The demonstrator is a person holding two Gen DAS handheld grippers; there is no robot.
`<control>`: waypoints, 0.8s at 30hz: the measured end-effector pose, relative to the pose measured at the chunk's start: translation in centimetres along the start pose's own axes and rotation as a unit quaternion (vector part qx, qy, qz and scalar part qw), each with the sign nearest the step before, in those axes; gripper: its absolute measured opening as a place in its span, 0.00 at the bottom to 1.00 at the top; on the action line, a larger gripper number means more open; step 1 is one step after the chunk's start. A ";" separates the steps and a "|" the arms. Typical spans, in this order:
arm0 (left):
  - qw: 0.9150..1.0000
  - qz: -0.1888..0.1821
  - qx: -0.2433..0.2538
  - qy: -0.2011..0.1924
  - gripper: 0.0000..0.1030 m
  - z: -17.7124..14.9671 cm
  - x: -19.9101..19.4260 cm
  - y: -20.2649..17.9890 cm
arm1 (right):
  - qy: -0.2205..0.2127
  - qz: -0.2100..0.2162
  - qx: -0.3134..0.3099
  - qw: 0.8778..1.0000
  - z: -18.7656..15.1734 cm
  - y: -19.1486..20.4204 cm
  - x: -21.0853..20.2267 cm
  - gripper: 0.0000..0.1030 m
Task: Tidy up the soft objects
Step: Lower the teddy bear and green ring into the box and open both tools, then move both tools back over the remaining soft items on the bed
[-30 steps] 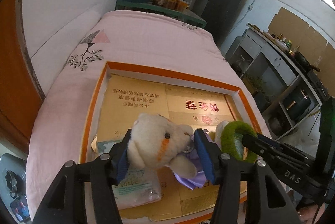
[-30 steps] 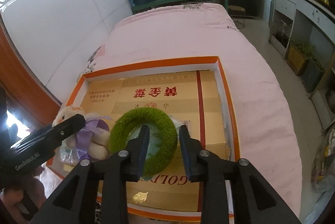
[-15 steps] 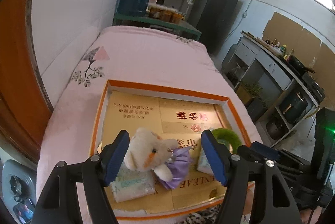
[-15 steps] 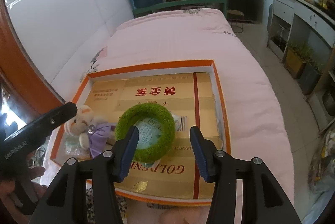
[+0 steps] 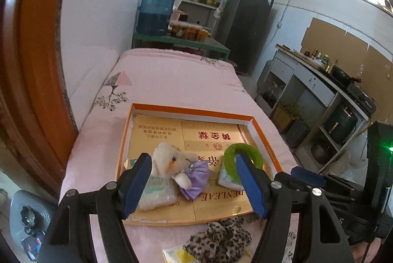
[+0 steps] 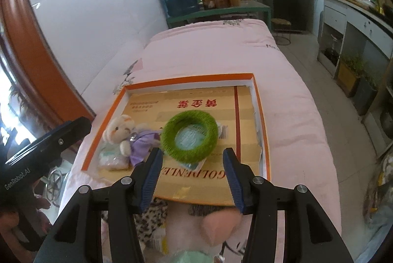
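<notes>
Both tools stand with jaws apart and empty, freshly widened: the left gripper (image 5: 194,183) above and behind the one plush rabbit (image 5: 175,166), the right gripper (image 6: 191,175) likewise clear of the one green ring (image 6: 189,137). Rabbit and ring each rest on one of two tissue packs inside the orange-rimmed tray (image 6: 263,120). Nearer than the tray lie one leopard-print cloth (image 5: 221,237) and one pink plush piece (image 6: 221,226), the latter just under the right jaws.

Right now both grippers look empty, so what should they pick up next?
Probably the left gripper should dip toward the leopard-print fabric piece lying on the pink quilt, just outside the orange-rimmed box. The white plush bunny in a purple dress and the green fuzzy ring already sit inside, and both grippers have just opened with nothing between their pads.
</notes>
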State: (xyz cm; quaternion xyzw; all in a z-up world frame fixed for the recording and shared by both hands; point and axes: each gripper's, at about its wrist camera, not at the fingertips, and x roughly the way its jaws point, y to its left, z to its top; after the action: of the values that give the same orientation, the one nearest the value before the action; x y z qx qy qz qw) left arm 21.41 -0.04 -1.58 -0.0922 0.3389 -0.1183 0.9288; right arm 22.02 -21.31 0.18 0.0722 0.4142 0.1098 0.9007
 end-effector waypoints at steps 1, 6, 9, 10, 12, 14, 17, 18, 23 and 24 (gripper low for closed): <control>1.000 0.002 0.004 -0.007 0.69 -0.1 -0.7 -0.2 | -0.002 0.000 -0.001 1.000 -0.1 0.1 -0.3 0.51; 1.000 0.003 0.016 -0.026 0.69 -0.5 -3.0 -0.5 | -0.015 0.000 -0.006 1.000 -1.1 0.7 -2.4 0.51; 0.999 0.000 0.019 -0.034 0.69 -1.0 -4.4 -0.5 | -0.020 0.000 -0.007 1.000 -1.9 0.9 -3.7 0.51; 0.999 0.000 0.019 -0.035 0.69 -1.1 -4.8 -0.4 | -0.021 0.000 -0.007 1.000 -2.1 0.9 -4.0 0.51; 0.999 -0.004 0.015 -0.036 0.69 -1.4 -5.5 -0.1 | -0.024 0.001 -0.008 1.000 -2.8 1.1 -4.7 0.51; 0.999 -0.005 0.005 -0.043 0.69 -1.7 -6.4 0.5 | -0.024 -0.002 -0.011 1.000 -3.3 1.4 -5.3 0.51; 0.999 -0.004 -0.003 -0.049 0.69 -2.2 -7.5 1.3 | -0.028 -0.006 -0.020 0.999 -4.3 1.8 -6.2 0.51; 0.999 -0.003 -0.002 -0.051 0.69 -2.5 -7.8 1.5 | -0.029 -0.006 -0.023 0.999 -4.6 1.9 -6.4 0.51; 0.998 0.000 -0.002 -0.055 0.69 -3.8 -8.9 2.3 | -0.023 -0.005 -0.028 0.999 -6.2 1.9 -6.9 0.51; 0.998 0.000 -0.002 -0.057 0.69 -4.2 -9.1 2.5 | -0.020 -0.005 -0.027 0.999 -6.6 1.9 -6.9 0.51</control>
State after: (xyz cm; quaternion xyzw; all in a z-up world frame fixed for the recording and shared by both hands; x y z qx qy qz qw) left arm 12.31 4.54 0.20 -0.1007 0.2861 -0.1124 0.9462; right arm 12.38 -21.03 1.39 0.0478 0.3931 0.1148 0.9111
